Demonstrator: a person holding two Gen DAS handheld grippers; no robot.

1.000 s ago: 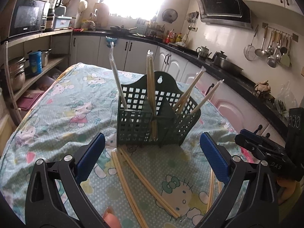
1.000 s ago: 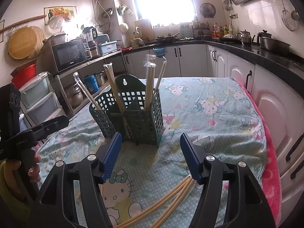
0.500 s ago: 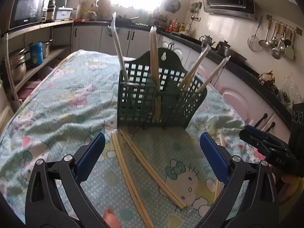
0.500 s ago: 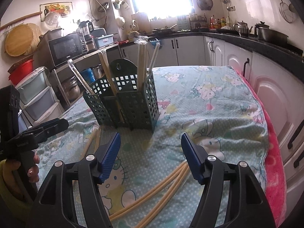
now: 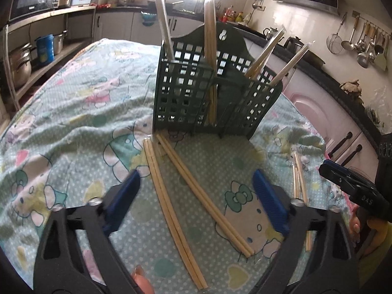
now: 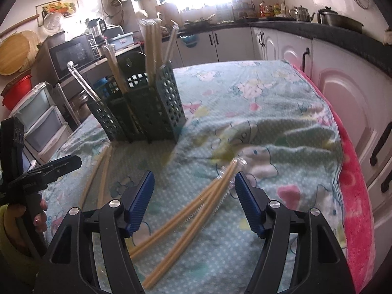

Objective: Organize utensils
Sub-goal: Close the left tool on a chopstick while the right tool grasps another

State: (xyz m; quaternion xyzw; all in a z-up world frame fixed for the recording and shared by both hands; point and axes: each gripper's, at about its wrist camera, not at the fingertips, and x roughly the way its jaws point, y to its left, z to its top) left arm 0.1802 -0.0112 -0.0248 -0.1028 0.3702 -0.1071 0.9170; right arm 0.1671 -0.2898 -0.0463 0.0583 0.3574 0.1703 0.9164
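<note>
A dark green slotted utensil holder [image 5: 210, 93] stands on the cartoon-print tablecloth [image 5: 73, 112] with several wrapped chopstick pairs upright in it; it also shows in the right wrist view [image 6: 144, 107]. Two chopstick pairs [image 5: 186, 196] lie flat in front of it, between the jaws of my open, empty left gripper [image 5: 196, 191]. More chopsticks [image 6: 193, 215] lie between the jaws of my open, empty right gripper [image 6: 193, 188]. The right gripper shows at the left view's right edge [image 5: 352, 186].
Kitchen cabinets and a dark counter [image 6: 318, 34] run along the right, close to the table edge with pink cloth [image 6: 355, 183]. Shelves with a microwave [image 6: 71, 54] and pots stand on the left. Ladles hang on the wall [image 5: 362, 41].
Both grippers have tilted down and moved lower and closer to the table. The flat chopsticks now sit between each gripper's jaws. Both stay open.
</note>
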